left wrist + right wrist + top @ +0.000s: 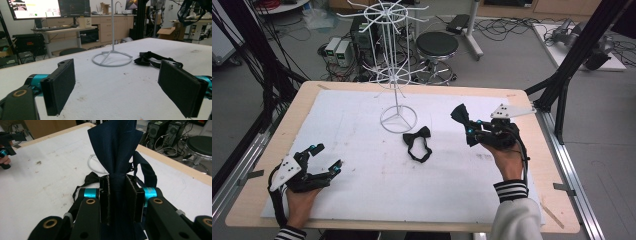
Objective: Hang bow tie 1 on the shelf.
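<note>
Your right gripper (469, 131) clamps the dark navy fabric bow tie (117, 150), right of the white wire stand (397, 70); lift it squarely toward 1 hook. Your left gripper (326, 159) waits wide open, empty.

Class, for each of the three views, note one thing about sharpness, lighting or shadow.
High view: even light, soft shadows under the white stand. Left gripper view: near pads slightly soft, monitors bright. Right gripper view: dark bow tie sharp, folds hard to read.
</note>
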A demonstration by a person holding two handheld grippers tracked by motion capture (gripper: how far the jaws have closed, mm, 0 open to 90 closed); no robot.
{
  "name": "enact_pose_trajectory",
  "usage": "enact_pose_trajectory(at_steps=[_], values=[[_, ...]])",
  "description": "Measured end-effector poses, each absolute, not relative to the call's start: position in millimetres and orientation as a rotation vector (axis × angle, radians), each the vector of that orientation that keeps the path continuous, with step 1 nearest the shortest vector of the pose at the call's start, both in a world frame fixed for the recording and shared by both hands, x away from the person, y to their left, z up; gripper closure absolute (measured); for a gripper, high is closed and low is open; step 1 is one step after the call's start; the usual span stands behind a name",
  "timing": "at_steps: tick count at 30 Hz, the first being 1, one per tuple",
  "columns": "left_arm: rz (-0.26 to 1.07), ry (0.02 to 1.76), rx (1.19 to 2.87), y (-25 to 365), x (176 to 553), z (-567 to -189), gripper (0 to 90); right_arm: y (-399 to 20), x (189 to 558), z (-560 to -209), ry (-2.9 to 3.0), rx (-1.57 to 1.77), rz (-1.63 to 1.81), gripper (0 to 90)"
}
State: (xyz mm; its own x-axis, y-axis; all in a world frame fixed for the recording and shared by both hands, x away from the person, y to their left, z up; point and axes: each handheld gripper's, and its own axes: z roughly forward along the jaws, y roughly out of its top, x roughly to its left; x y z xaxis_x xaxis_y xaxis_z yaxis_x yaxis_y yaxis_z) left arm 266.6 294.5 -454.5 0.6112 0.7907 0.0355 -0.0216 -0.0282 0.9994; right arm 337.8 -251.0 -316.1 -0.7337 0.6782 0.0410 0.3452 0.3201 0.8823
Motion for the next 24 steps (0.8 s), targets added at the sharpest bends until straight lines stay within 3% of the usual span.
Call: enact_pose_trajectory(at_steps=[24], values=[[0.735, 0.693, 1.448, 295.9, 266.3, -455.0, 15.0, -210.1, 375.9, -294.5, 2.097, 0.890, 1.510, 75.6]])
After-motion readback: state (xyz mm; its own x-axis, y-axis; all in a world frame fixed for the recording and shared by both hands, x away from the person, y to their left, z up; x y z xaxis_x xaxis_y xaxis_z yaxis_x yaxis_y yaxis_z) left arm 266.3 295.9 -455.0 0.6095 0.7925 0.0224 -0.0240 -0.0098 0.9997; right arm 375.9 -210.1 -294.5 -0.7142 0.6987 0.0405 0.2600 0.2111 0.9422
